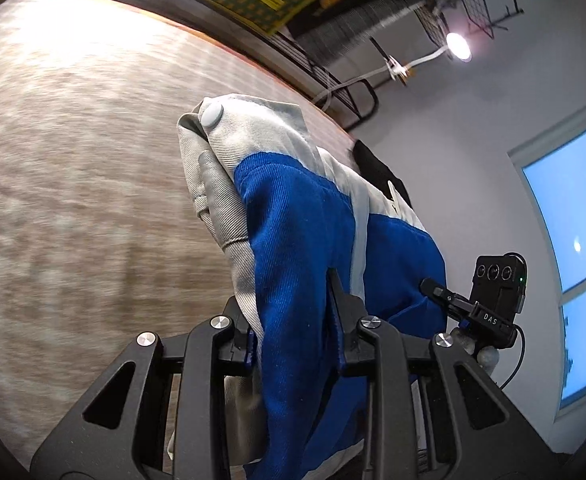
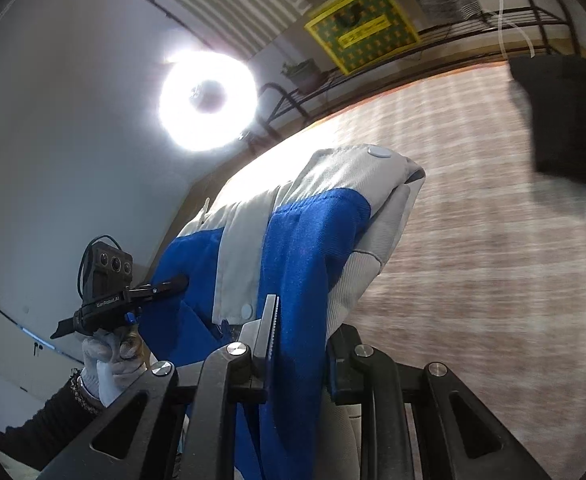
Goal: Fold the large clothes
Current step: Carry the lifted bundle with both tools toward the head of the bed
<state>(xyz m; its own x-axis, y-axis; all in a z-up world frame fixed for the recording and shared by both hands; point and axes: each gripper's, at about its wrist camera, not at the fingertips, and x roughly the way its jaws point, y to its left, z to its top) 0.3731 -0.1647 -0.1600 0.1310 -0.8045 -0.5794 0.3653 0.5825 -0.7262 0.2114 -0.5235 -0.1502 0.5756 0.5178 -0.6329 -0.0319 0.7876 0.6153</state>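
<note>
Blue and pale-grey cloth, a jacket [image 1: 301, 216], hangs lifted off the woven surface [image 1: 73, 168]. Both tongs are clamped on it, one at each side of the same bunched edge.

Left tongs [image 1: 293, 304]: jaws pinched onto blue fabric, several layers thick between the pads, which would explain why they stand slightly apart rather than meeting. A grey cuff or tab with a white snap [image 1: 212, 115] droops forward beyond the grip, towards the surface.

Right tongs [image 2: 299, 320]: also closed on a blue fold, the toothed pad pressed flat against the cloth. The grey panel and a snap [image 2: 378, 152] fall away ahead of it.

Each wrist view shows the other tool biting the far side of the garment, so the hold is two-point. Judged purpose: keep the edge spread between the hands so the cloth hangs straight and can be laid over in one flat fold instead of collapsing in a heap.

A gloved hand [image 2: 111, 354] carries the left tool, seen from the right wrist view. A dark item [image 2: 565, 116] lies on the surface off to the side, apart from the jacket. A ring light [image 2: 208, 100] glares behind.

Most of the garment below the grips is hidden; how much rests on the surface cannot be told.

Risk, as judgement: thick layers may slip unevenly from the pads.
</note>
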